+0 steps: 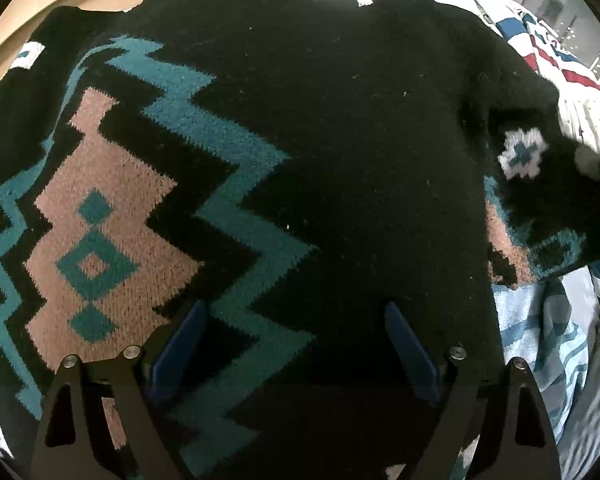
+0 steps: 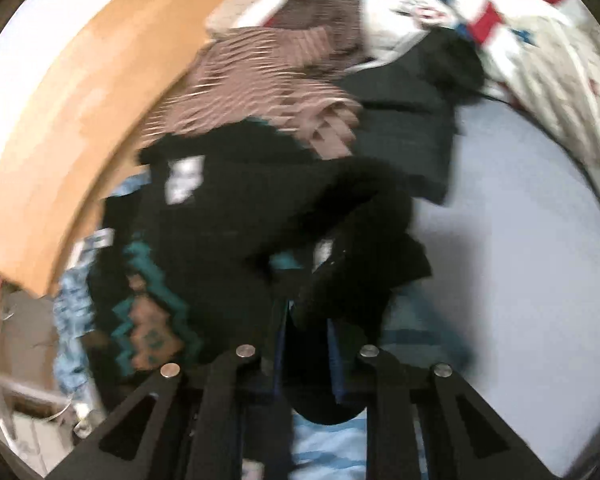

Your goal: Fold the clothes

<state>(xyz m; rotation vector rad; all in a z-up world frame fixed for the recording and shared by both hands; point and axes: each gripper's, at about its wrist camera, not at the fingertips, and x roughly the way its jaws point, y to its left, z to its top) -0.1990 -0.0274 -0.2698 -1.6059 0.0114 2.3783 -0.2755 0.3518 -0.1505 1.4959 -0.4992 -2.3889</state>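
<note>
A black knit sweater (image 1: 340, 140) with teal zigzags and a brown diamond panel fills the left wrist view, spread flat. My left gripper (image 1: 296, 316) is open just above it, blue fingers apart, holding nothing. In the blurred right wrist view the same sweater (image 2: 260, 220) lies bunched. My right gripper (image 2: 308, 320) is shut on a black fold of the sweater, likely a sleeve, lifted over the body.
A brown striped garment (image 2: 260, 80) and a dark folded piece (image 2: 412, 128) lie beyond the sweater. A white, red and blue quilt (image 2: 520, 40) is at the right. A light blue patterned cloth (image 1: 540, 332) lies underneath. A wooden board (image 2: 72, 120) borders the left.
</note>
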